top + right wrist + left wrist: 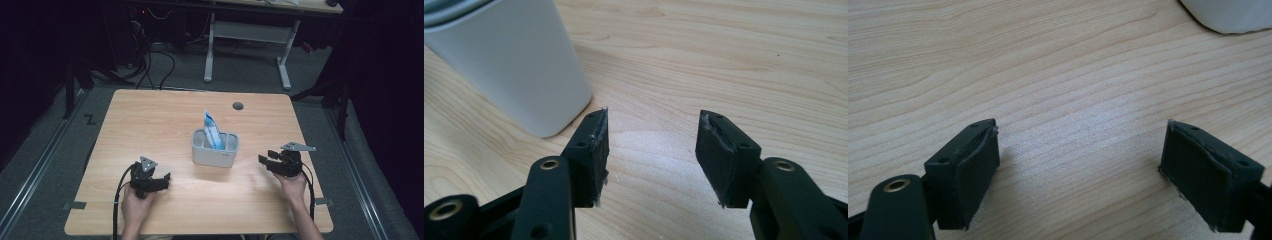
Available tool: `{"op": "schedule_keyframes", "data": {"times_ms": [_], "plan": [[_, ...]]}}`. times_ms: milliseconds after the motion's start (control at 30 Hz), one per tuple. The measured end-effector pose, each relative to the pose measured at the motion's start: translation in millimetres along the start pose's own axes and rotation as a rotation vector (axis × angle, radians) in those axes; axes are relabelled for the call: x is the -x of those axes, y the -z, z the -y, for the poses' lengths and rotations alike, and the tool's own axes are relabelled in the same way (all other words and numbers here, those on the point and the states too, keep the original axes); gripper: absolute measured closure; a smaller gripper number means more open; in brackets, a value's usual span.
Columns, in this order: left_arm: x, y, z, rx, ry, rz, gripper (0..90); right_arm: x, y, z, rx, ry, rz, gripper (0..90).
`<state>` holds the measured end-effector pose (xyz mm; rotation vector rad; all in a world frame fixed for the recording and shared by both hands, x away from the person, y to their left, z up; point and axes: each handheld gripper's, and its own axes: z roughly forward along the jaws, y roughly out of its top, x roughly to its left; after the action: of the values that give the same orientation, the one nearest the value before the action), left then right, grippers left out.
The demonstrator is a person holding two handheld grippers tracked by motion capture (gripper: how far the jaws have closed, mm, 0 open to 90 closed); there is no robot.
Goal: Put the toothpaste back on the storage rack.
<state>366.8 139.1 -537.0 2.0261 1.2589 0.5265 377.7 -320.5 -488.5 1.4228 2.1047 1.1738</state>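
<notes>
Fingers [965, 172] of the left gripper [159, 182] stood spread w/ bare wood between them; right gripper [266, 159] fingers [591, 155] were also apart, nothing held. A white holder [215, 149] stood mid-table [150, 115] between both grippers, a blue-white packet [212, 131] upright inside. Each gripper was near the holder, not touching it.
</notes>
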Motion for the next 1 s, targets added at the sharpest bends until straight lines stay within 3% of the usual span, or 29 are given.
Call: {"op": "schedule_keyframes", "data": {"times_ms": [267, 1000], "plan": [[0.0, 0.0, 0.0, 0.0, 0.0, 0.0, 16.0, -2.6, -13.7, 2.7, -0.029, 0.036, 0.005, 47.7], [0.0, 0.0, 0.0, 0.0, 0.0, 0.0, 16.0, -6.4, -35.2, 9.4, -0.074, 0.046, 0.027, 47.7]]}}
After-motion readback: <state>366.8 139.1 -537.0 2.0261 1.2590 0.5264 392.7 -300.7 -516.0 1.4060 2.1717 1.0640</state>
